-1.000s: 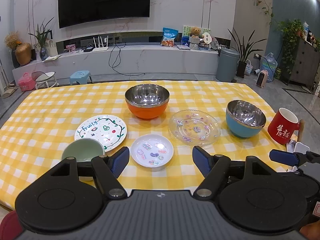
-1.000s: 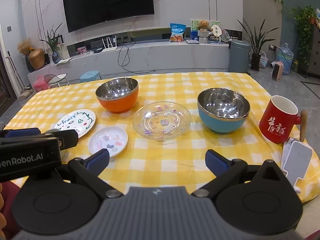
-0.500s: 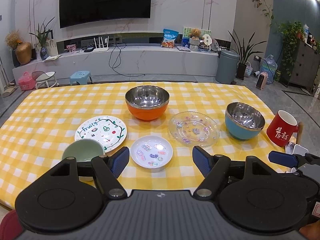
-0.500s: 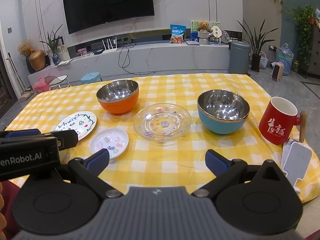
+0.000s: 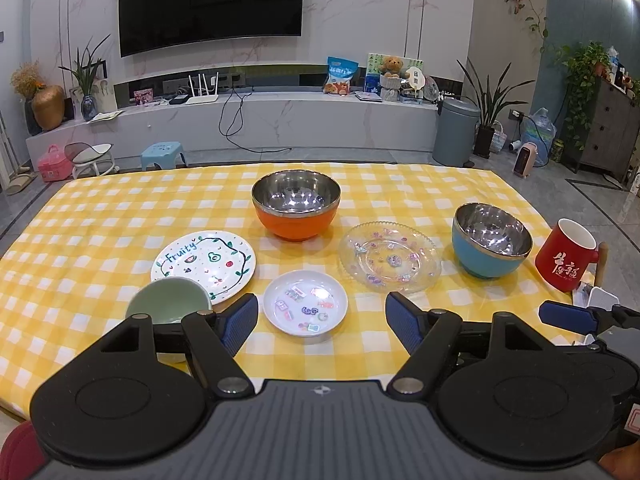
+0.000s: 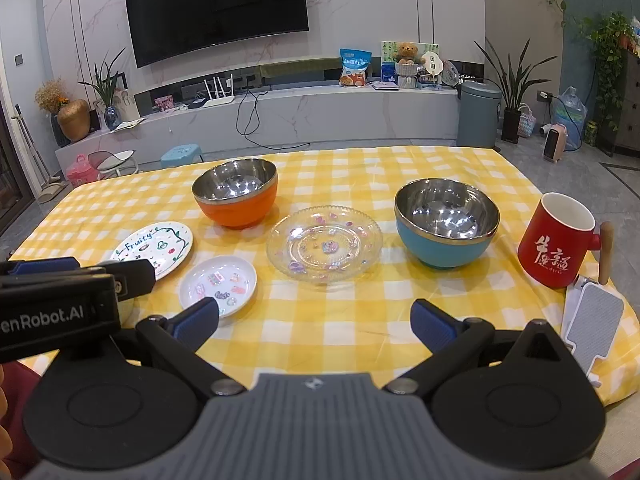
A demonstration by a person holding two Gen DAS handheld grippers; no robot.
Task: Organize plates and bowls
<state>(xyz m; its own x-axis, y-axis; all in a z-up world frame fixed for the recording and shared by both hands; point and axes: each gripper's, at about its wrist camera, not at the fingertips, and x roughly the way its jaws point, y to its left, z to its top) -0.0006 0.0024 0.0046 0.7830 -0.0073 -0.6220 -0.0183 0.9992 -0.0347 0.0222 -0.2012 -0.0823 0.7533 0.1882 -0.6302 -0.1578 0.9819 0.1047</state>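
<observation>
**Inspector:** Start with the biggest item.

**Assistant:** The table [image 5: 100, 216], under a yellow-and-white checked cloth. On it, far centre, an orange bowl [image 5: 296, 204] with a steel inside. To the right, a blue bowl [image 5: 491, 244], also steel inside.

**Inspector:** Plates?

**Assistant:** A clear glass plate [image 5: 390, 258] lies between the two steel bowls, nearer the front. A white "Fruity" plate [image 5: 203, 261] is at the left. A small white dish [image 5: 306, 303] with stickers sits just in front, between them. A pale green bowl [image 5: 168, 306] stands at the near left, next to the "Fruity" plate; its edge overlaps that plate's rim in the left wrist view.

**Inspector:** Other items?

**Assistant:** A red mug [image 6: 556, 242] at the far right edge.

**Inspector:** The tongs?

**Assistant:** The left gripper [image 5: 322, 318] has its jaws spread wide, holding nothing, above the near edge. The right gripper [image 6: 314, 322] likewise: wide apart, empty.
</observation>
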